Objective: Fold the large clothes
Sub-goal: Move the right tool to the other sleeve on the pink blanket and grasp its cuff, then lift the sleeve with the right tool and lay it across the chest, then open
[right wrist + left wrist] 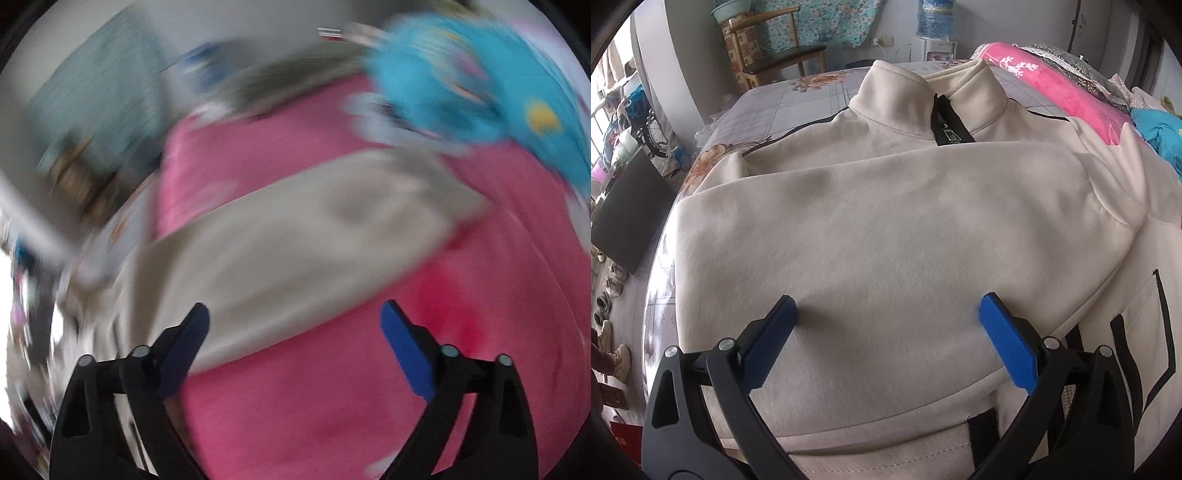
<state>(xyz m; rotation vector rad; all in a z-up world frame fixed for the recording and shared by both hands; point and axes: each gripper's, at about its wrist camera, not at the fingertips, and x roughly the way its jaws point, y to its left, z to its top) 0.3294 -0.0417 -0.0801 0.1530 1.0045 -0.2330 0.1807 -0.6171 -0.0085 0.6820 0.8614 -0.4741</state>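
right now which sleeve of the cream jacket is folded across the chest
The sleeve under the left gripper lies across the chest; the other sleeve stretches over the pink blanket.

Ahead of the left claw, which has blue pads on black arms, lies a cream jacket with black piping and a black zip. Beyond it the bed sheet is grey checked with brown flowers. Ahead of the right claw a pink blanket shows, with turquoise cloth beyond.

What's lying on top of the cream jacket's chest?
A folded-over sleeve crosses the cream jacket, hiding most of its front; only the collar and zipper top show.
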